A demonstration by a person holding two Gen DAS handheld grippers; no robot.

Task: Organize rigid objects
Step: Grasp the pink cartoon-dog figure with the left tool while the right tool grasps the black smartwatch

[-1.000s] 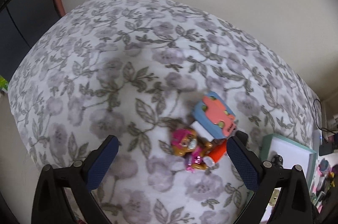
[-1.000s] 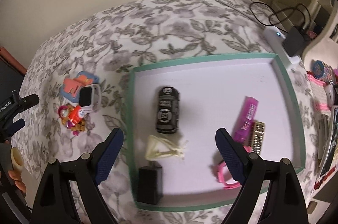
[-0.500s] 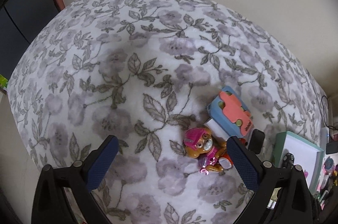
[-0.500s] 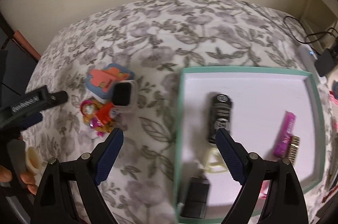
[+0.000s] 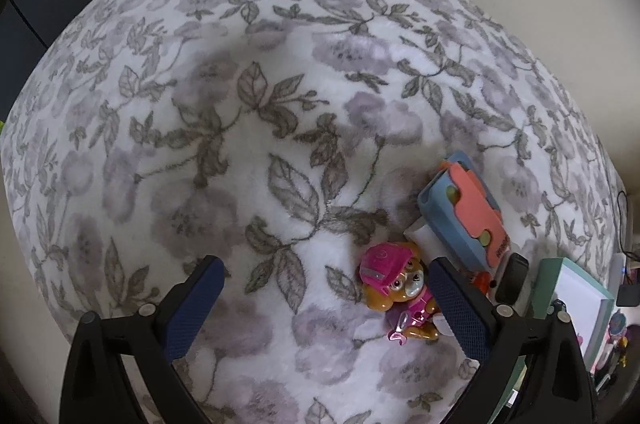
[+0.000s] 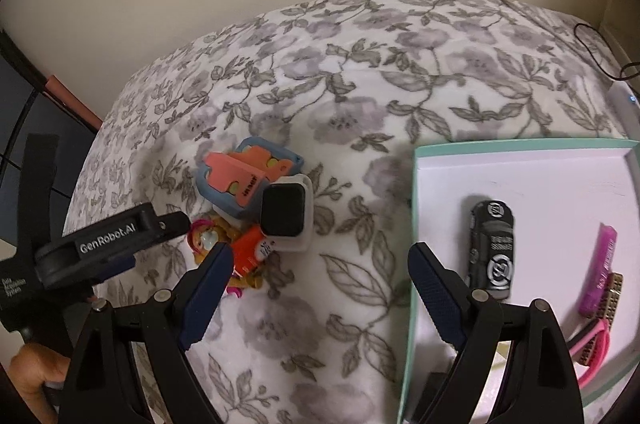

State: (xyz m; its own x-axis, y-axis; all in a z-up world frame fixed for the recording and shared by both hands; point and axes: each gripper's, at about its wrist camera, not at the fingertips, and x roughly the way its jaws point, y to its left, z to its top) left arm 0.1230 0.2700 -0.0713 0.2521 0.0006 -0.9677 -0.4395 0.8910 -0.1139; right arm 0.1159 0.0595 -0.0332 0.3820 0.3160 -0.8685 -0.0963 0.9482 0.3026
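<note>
The toy pile lies on the floral bed (image 6: 360,95), left of center in the right view: a pup figure (image 5: 394,282) half hidden behind the left hand-held gripper (image 5: 326,304), whose fingers are spread with nothing between them. Only the right view shows the smartwatch (image 6: 285,209) face and the toy car (image 6: 492,248) in the tray (image 6: 412,264). The right hand-held gripper (image 6: 320,288) is spread too, holding nothing.

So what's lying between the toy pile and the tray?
Nothing: in the right wrist view only bare flowered blanket separates the toy pile from the tray. The toy car lies inside the tray.
</note>
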